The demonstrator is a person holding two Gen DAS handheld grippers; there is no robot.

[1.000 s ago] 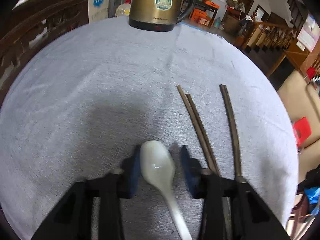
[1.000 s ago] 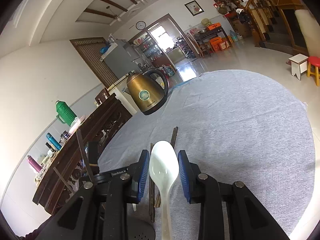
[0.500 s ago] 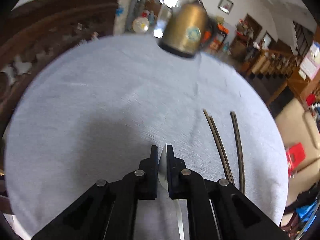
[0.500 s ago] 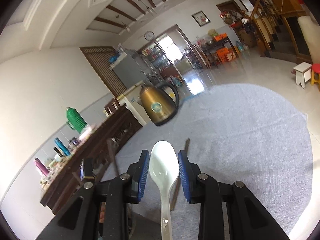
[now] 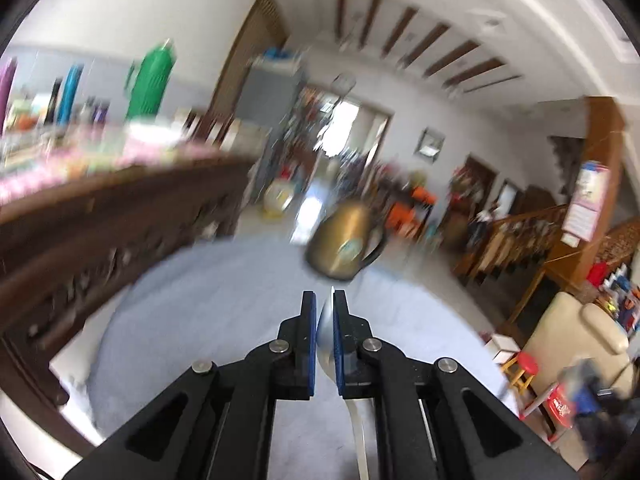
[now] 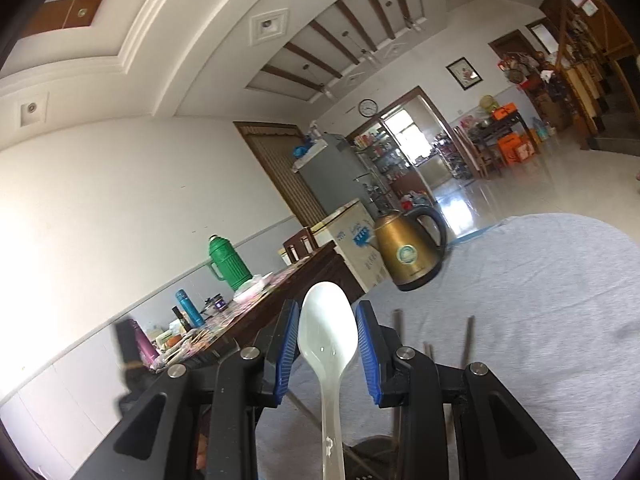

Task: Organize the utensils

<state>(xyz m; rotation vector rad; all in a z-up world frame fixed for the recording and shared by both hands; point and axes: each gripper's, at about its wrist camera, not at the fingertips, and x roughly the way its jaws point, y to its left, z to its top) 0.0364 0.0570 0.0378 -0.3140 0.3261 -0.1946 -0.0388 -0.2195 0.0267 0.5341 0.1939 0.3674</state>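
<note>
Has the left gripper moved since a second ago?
Yes. The left gripper, shut on a spoon, has risen and tilted up: the kettle dropped from the view's top edge to its middle.

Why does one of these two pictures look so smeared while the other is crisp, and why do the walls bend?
Left wrist view: the room and the gold kettle are streaked with motion blur, while the left hand-held gripper and its spoon stay sharp. Right wrist view: mostly crisp, with glare on the floor by the doorway. Both views: the fisheye lens curves straight lines and darkens the corners.
</note>
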